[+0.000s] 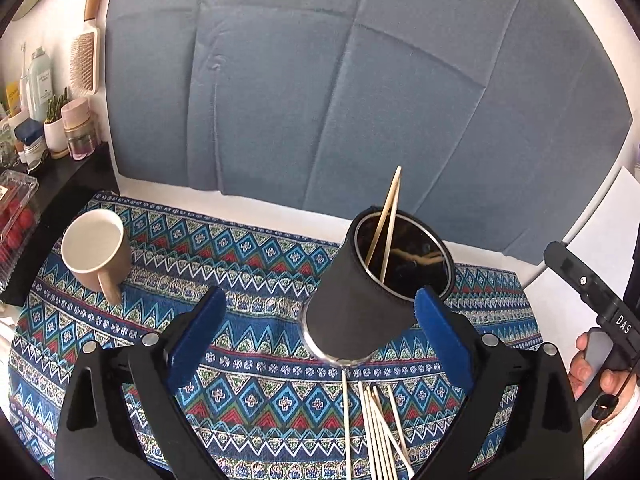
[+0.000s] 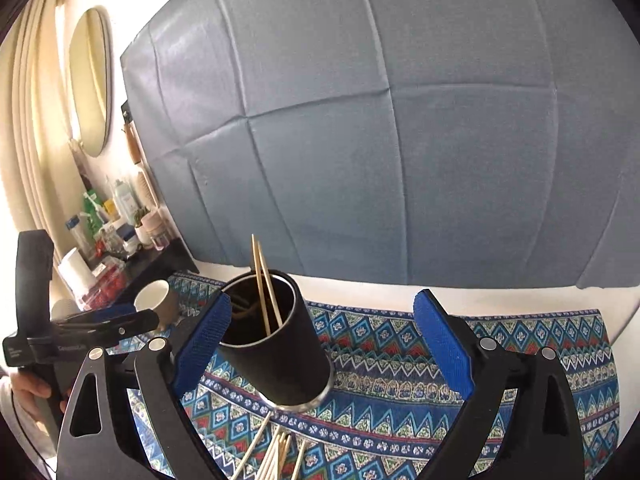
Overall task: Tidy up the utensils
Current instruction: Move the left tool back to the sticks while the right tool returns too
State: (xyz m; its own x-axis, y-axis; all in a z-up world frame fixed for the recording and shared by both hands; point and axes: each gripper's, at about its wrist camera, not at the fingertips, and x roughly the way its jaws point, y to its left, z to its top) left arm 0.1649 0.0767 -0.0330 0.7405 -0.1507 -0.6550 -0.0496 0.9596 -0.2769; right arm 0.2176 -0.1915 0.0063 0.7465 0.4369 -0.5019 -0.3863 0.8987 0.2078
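Observation:
A black cylindrical holder (image 1: 372, 292) stands on the patterned cloth (image 1: 248, 360) with two wooden chopsticks (image 1: 386, 224) leaning inside it. Several loose chopsticks (image 1: 376, 432) lie on the cloth in front of the holder. My left gripper (image 1: 320, 332) is open and empty, its blue pads to either side of the holder's base. In the right wrist view the holder (image 2: 276, 344) sits between my open, empty right gripper (image 2: 320, 344) fingers, close to the left pad. Loose chopsticks (image 2: 276, 452) lie below it.
A beige mug (image 1: 96, 252) stands at the cloth's left. A dark shelf (image 1: 60, 184) at the far left carries bottles, jars and a box of red fruit. A blue cloth backdrop (image 1: 340, 80) hangs behind the table. The right gripper's body (image 1: 592, 292) is at the right edge.

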